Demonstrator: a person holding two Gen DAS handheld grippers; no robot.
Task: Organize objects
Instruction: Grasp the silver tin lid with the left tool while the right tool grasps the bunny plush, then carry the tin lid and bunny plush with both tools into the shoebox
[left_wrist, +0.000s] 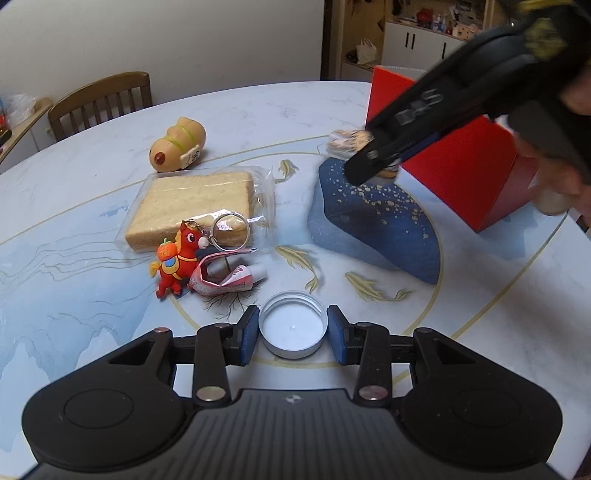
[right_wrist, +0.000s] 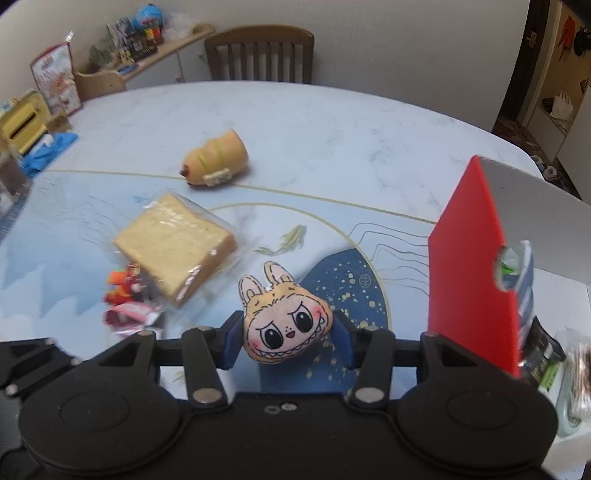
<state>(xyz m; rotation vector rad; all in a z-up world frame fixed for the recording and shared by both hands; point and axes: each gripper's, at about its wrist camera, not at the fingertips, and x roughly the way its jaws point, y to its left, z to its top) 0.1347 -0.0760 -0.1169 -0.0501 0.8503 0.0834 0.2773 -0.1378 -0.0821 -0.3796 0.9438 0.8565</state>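
My left gripper (left_wrist: 293, 334) has its pads against both sides of a round metal lid (left_wrist: 293, 328), held low over the table. My right gripper (right_wrist: 286, 341) is shut on a small plush monster face with rabbit ears (right_wrist: 286, 325), above the table's dark blue patch; the gripper also shows in the left wrist view (left_wrist: 373, 158). On the table lie a bagged bread slice (left_wrist: 192, 206), a hot-dog bun toy (left_wrist: 177, 146), a red horse keychain (left_wrist: 177, 264) and a small pink tube in a wrapper (left_wrist: 229, 278).
An open red box (right_wrist: 469, 280) stands to the right, with packets inside it. A wooden chair (right_wrist: 260, 55) stands at the far side of the marble-pattern table (right_wrist: 332, 125). Shelves with clutter line the left wall.
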